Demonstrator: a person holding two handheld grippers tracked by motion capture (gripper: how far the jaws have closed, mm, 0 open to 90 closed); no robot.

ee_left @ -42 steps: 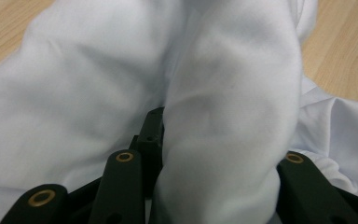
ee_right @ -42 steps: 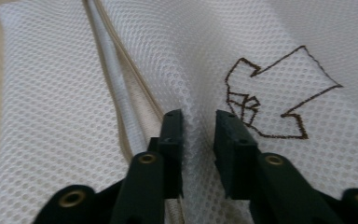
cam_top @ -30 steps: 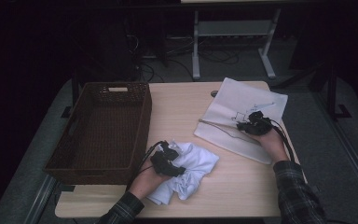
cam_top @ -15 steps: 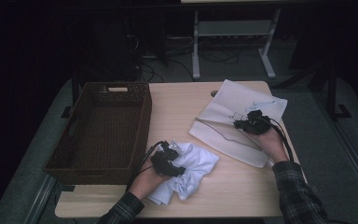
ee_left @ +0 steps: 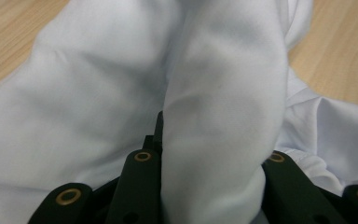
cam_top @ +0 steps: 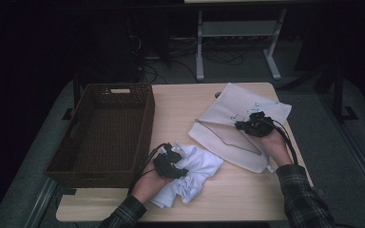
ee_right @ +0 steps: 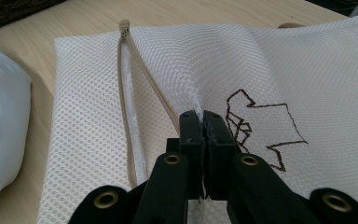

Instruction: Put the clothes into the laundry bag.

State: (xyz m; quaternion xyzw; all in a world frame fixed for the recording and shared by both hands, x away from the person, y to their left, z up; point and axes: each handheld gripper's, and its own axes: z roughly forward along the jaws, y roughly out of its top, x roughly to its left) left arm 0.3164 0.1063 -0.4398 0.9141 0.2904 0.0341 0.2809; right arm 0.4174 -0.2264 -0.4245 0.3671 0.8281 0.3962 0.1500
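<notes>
My left claw (cam_top: 173,159) has just been closing its jaws around a thick fold of the white garment (cam_top: 192,178), which lies crumpled at the bench's (cam_top: 180,109) near edge, beside the brown wicker basket (cam_top: 107,130). My right claw (cam_top: 253,124) is clamped tight on a pinch of the white mesh laundry bag (ee_right: 270,60), near its beige zipper (ee_right: 126,93), at the bench's right side.

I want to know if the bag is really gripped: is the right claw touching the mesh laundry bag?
Touching. In the right gripper view, the right claw stands shut, a fold of the mesh laundry bag pinched between its jaws.
</notes>
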